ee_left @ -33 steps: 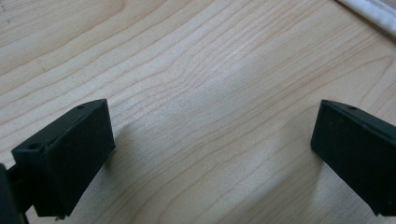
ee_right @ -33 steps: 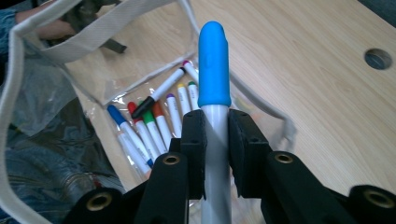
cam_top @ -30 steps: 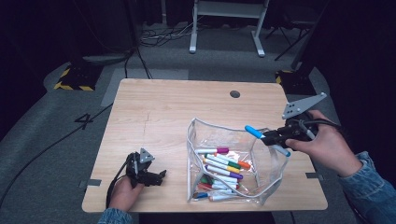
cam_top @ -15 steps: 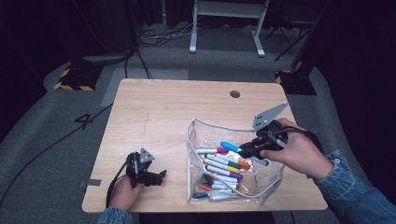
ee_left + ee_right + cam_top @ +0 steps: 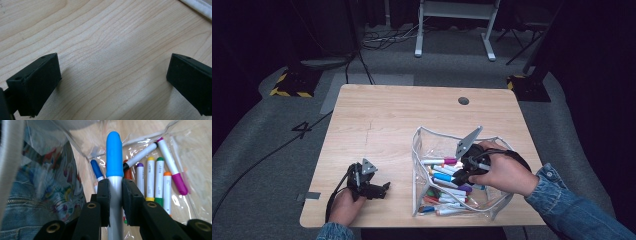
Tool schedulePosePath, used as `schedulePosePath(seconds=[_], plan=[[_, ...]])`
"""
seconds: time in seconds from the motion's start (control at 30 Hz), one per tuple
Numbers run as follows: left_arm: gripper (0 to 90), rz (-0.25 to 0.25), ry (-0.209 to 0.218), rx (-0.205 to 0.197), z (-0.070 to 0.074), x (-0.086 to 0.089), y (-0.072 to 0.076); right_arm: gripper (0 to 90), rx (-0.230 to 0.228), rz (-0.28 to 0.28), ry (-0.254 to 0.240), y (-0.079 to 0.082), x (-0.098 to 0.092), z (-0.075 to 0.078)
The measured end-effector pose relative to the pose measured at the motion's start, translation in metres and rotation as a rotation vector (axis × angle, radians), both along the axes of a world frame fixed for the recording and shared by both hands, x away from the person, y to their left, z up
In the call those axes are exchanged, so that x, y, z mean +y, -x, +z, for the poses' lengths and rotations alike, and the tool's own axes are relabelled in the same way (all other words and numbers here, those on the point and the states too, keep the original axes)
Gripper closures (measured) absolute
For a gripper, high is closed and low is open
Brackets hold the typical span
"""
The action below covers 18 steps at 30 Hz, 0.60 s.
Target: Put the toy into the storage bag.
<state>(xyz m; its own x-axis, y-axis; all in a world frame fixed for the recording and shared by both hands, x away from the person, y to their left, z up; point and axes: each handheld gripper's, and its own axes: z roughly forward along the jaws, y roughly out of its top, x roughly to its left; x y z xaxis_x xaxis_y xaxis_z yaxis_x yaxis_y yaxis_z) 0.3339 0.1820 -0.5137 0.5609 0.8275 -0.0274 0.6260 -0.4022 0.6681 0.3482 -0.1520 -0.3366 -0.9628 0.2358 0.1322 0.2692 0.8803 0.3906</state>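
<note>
The light wooden table (image 5: pixel 387 120) carries the clear plastic zip pouch (image 5: pixel 424 145), and the right gripper (image 5: pixel 460 175) has swung in from the table's right edge and dipped into its mouth. Its jaws clamp the blue-capped grey marker (image 5: pixel 114 157) above the loose coloured markers (image 5: pixel 152 180), so release looks imminent. The left gripper (image 5: pixel 112 82) rests on bare wood, jaws wide and empty.

My right gripper (image 5: pixel 115 192) is black and holds a grey marker (image 5: pixel 114 167) with a bright blue cap. At two o'clock from it lie white markers (image 5: pixel 152 180) capped purple, yellow, green, orange and magenta. The pouch (image 5: pixel 424 145) is clear with a white rim; the table (image 5: pixel 387 120) is pale wood grain.
</note>
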Motion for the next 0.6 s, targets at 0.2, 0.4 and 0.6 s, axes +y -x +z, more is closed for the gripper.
schedulePosePath(seconds=[0.2,0.4,0.6], plan=[[0.0,-0.001,0.0,0.0,0.0,0.0,0.0,77.3,0.024,0.036,0.077,0.003,0.012,-0.017],[0.0,-0.001,0.0,0.0,0.0,0.0,0.0,77.4,0.042,0.07,0.135,0.006,0.022,-0.032],[0.0,0.0,0.0,0.0,0.0,0.0,0.0,77.3,0.059,0.107,0.189,0.007,0.029,-0.045]])
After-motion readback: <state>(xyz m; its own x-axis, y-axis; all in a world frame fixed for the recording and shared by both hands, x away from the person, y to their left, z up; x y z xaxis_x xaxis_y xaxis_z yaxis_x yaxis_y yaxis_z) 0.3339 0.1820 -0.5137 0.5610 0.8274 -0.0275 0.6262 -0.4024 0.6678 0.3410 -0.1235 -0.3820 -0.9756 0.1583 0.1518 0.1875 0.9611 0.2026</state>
